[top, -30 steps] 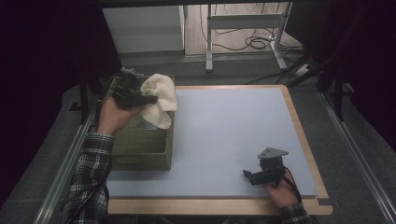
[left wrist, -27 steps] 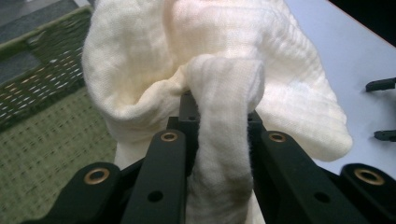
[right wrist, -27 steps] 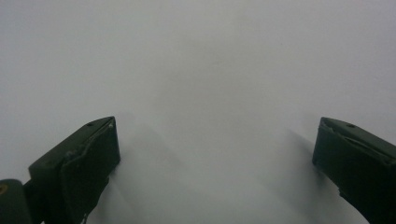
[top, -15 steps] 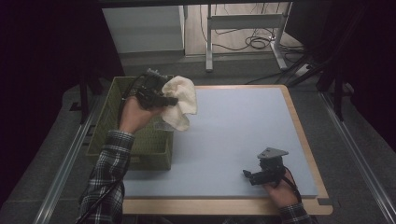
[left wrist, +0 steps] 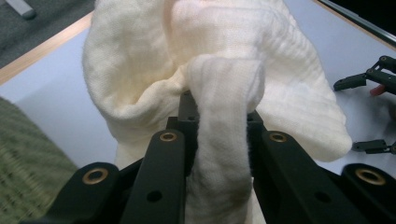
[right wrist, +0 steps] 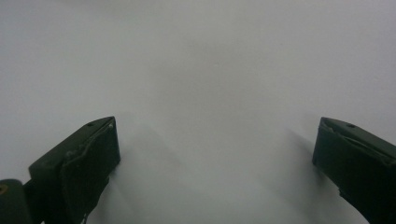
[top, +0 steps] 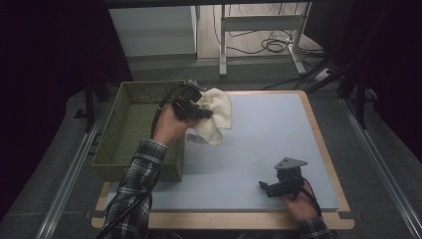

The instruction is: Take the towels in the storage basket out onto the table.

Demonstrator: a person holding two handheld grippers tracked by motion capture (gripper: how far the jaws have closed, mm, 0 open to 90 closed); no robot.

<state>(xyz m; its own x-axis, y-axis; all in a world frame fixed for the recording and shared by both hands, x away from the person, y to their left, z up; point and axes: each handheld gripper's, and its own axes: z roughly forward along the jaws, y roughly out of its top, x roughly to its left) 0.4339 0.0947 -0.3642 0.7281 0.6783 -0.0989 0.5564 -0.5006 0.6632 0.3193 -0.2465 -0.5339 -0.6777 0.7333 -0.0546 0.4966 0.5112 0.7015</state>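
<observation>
One cream cloth point(left wrist: 219, 88) is the thing in hand: a soft, loosely woven piece with a fine ribbed, gauzy texture, pale off-white all over and crumpled into rounded folds. In the left gripper view a narrow band of it is drawn down between the two black fingers point(left wrist: 161, 163) of the left gripper point(top: 195, 110), which are closed on that band and pinch it tight, while the rest billows up and outward behind them in a wide hood-like bulge. From the high view the cloth point(top: 215, 114) hangs in the air off the gripper, its lower corner drooping toward the desk point(top: 259, 139) without clearly touching it; it sits over the near-left part of the pale blue desk surface, just beside the right wall of the green basket point(top: 130, 130). The basket is an olive, perforated plastic tub standing at the left edge of the desk, and the person's left forearm in a plaid sleeve point(top: 139, 181) passes over its near right corner. Well apart, toward the near right of the desk, the right gripper point(top: 278, 186) rests low in the person's hand, a grey three-cornered plate on top. In the right gripper view its fingers point(right wrist: 88, 158) stand wide apart with bare desk between them, gripping nothing.
</observation>
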